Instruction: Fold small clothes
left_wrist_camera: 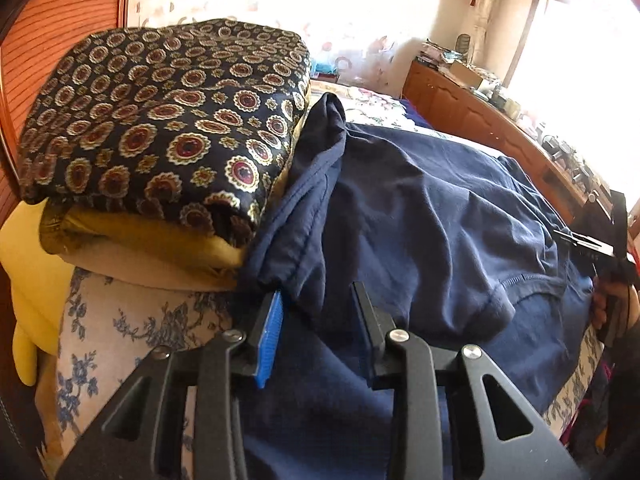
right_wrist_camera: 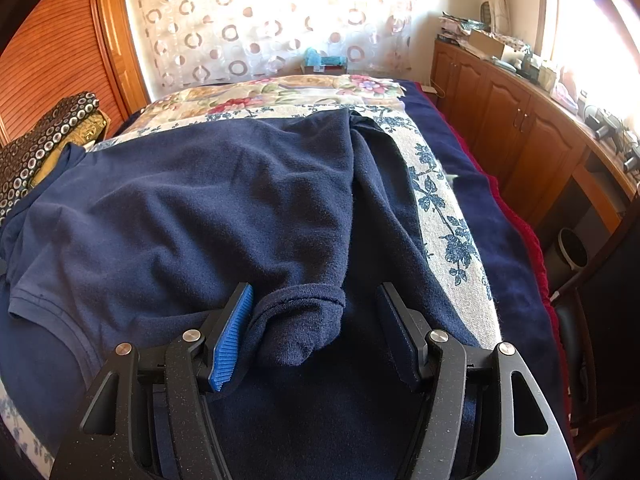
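A navy blue shirt (left_wrist_camera: 432, 216) lies spread and rumpled on the bed, also in the right wrist view (right_wrist_camera: 192, 208). My left gripper (left_wrist_camera: 318, 304) is open, its fingers either side of a hanging fold of the shirt's sleeve edge. My right gripper (right_wrist_camera: 316, 312) is open, with a rolled sleeve cuff (right_wrist_camera: 300, 320) lying between its fingers, touching the blue pad (right_wrist_camera: 232, 340) on the left. The right gripper's body shows at the far right of the left wrist view (left_wrist_camera: 608, 248).
A folded stack of patterned dark fabric over yellow cloth (left_wrist_camera: 160, 132) sits at the shirt's left, also seen in the right wrist view (right_wrist_camera: 44, 140). The floral bedspread (right_wrist_camera: 440, 216) lies under the shirt. Wooden cabinets (right_wrist_camera: 520, 128) with clutter line the right wall.
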A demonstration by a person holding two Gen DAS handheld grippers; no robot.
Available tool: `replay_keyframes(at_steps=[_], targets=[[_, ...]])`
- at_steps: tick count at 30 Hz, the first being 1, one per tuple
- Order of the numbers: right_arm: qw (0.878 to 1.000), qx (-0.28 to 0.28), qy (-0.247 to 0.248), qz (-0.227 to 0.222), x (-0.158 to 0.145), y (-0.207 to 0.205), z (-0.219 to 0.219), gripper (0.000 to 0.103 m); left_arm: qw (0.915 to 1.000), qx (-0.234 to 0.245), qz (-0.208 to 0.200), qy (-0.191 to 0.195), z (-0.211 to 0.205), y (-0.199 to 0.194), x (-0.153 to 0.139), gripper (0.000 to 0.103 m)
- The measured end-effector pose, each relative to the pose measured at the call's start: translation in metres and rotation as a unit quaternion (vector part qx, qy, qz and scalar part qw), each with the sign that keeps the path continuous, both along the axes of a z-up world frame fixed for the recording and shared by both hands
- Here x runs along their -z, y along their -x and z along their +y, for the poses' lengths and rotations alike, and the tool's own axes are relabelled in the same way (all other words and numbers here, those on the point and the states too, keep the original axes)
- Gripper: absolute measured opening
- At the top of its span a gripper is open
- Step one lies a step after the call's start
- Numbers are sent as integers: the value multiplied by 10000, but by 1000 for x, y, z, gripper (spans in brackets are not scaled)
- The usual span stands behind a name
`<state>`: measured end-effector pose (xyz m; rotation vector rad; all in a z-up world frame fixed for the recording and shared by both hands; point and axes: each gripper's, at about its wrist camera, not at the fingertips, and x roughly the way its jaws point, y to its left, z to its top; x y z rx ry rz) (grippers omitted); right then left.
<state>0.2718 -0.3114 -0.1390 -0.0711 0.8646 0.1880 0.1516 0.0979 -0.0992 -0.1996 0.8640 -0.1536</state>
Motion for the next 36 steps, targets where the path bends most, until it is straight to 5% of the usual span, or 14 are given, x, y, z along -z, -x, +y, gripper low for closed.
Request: replay_keyframes(at_steps=[3,6,11,17,29,36], targets=[[10000,0,0,-1,0,0,0,65,9999,60,43,138,3,-8,3,31],[10000,0,2,-1,0,0,0,65,10000,73,-31,40,4,-9,2,7],[10000,5,24,-11,0,0,1,64,9991,80,-397,-146,0,1,-15,1],[9994,-342,1,-49,-6,6,10,11,9962,223,-784,-318,-12,16,-40,0],[9933,-714,-303,-858,-70,44,-6,8,9884,200,-1503,-12,-2,52,-89,0],[9911,-806,-350,-995,-92,85,-31,8,9868,253,-1592,176,4,91,-92,0]])
